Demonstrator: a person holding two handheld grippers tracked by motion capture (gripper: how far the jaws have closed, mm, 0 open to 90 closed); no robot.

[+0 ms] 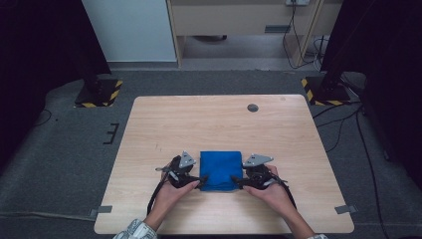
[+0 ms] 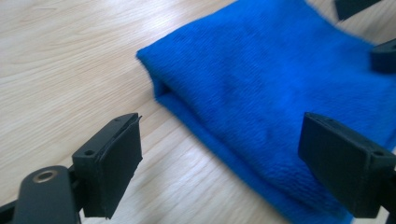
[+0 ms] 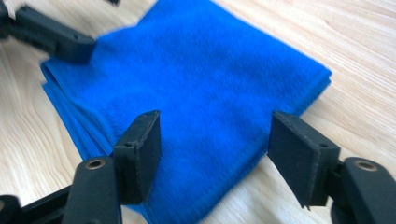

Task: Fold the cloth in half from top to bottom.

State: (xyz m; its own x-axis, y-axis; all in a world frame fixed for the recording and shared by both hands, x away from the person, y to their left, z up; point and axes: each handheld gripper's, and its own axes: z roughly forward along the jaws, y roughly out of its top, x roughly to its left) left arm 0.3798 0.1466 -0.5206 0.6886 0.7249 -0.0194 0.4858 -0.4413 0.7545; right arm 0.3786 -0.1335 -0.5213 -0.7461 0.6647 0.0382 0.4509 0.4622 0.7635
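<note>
- From the high view, a folded blue cloth (image 1: 221, 170) lies flat on the wooden table (image 1: 209, 124), toward the person's edge and about midway across it
- The left gripper (image 1: 201, 182) sits at the cloth's near left corner and the right gripper (image 1: 236, 182) at its near right corner, each held in a hand coming up from the bottom; both tips meet the cloth's near edge, and a grey three-cornered plate tops each one
- A small dark round disc (image 1: 253, 107) is set into the tabletop near the far edge, well apart from the cloth
- In the left gripper view, the left gripper (image 2: 243, 163) has its jaws spread wide with nothing between the pads; one jaw is over bare wood, the other over the folded blue cloth (image 2: 280, 84), whose layered edge runs between them. The right gripper's dark tips (image 2: 383, 53) show at the cloth's far side
- In the right gripper view, the right gripper (image 3: 215, 154) is likewise wide open and grips nothing; the folded blue cloth (image 3: 196, 84) lies in the gap, its stacked layers showing along the left edge. The left gripper's jaw (image 3: 51, 37) rests at the far corner
</note>
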